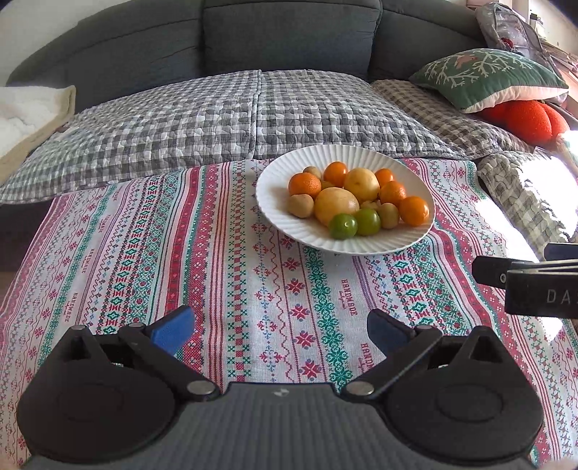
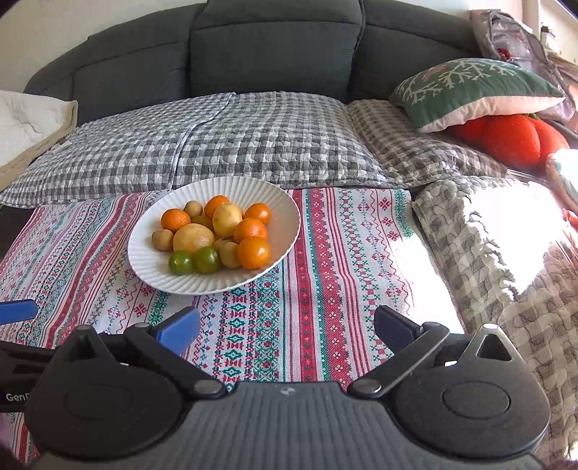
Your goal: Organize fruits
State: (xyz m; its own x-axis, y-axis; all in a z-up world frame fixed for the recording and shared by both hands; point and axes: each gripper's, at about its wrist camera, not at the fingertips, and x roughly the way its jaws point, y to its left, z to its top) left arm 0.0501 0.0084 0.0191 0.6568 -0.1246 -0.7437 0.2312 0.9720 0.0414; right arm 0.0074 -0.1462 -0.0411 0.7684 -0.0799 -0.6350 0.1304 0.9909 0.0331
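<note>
Item: white plate [image 1: 278, 213] of fruits [image 1: 356, 199] (orange, yellow, green), on patterned cloth [image 1: 216, 271]. Lay well ahead of left tongs [image 1: 281, 330] and right tongs [image 2: 287, 329]; both gaped wide, empty.

Grey sofa [image 1: 289, 32] behind, checked quilt [image 1: 216, 119] on seat, green snowflake cushion [image 1: 484, 76] on orange pillow [image 1: 527, 119] — patterned cloth [image 1: 253, 289] in front.

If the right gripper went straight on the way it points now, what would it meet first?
Probably the patterned cloth. The right gripper is open and empty, angled down at bare cloth just right of the plate of fruit. The plate sits left of that line, though fisheye depth makes this uncertain.
</note>
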